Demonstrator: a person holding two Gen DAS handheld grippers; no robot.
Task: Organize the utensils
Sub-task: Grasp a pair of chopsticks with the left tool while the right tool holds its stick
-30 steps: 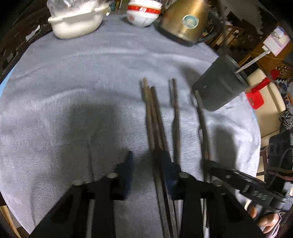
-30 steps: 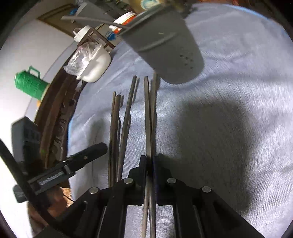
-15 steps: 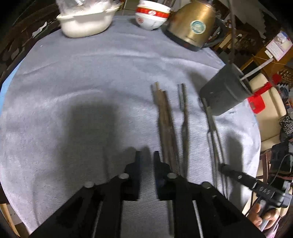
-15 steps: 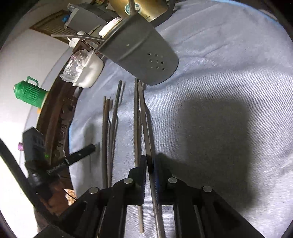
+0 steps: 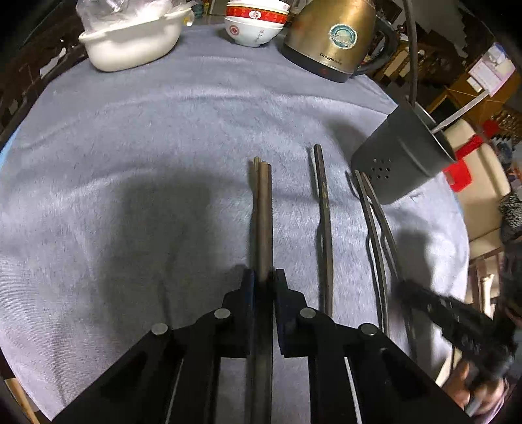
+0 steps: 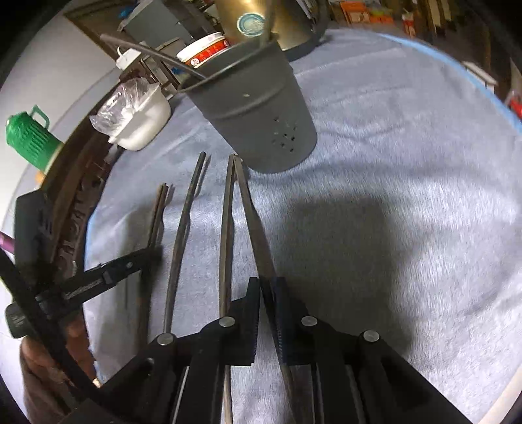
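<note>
Several chopsticks lie side by side on the grey cloth [image 5: 130, 130]. My left gripper [image 5: 262, 277] has the brown chopsticks [image 5: 262, 212] between its pads; the jaws are closing and pinch them. A dark pair [image 5: 323, 208] lies just to the right, then a thin pair [image 5: 375, 221] whose tips reach the grey utensil holder [image 5: 401, 159]. My right gripper [image 6: 266, 283] is shut on one thin chopstick [image 6: 251, 215], angled away from its partner [image 6: 226, 212]. The holder [image 6: 257, 114] stands just beyond the tips, with a utensil in it.
At the far edge stand a white pot with plastic wrap [image 5: 130, 39], stacked bowls [image 5: 254, 26] and a gold kettle [image 5: 329, 36]. A green jug [image 6: 29, 140] sits off the table. A hand [image 5: 469, 388] holds the right gripper [image 5: 399, 288]; the left gripper [image 6: 153, 252] shows at left.
My left gripper was open a second ago, closed beside the brown chopsticks, and now sits around them. The right gripper has swung its chopstick away from its partner.
</note>
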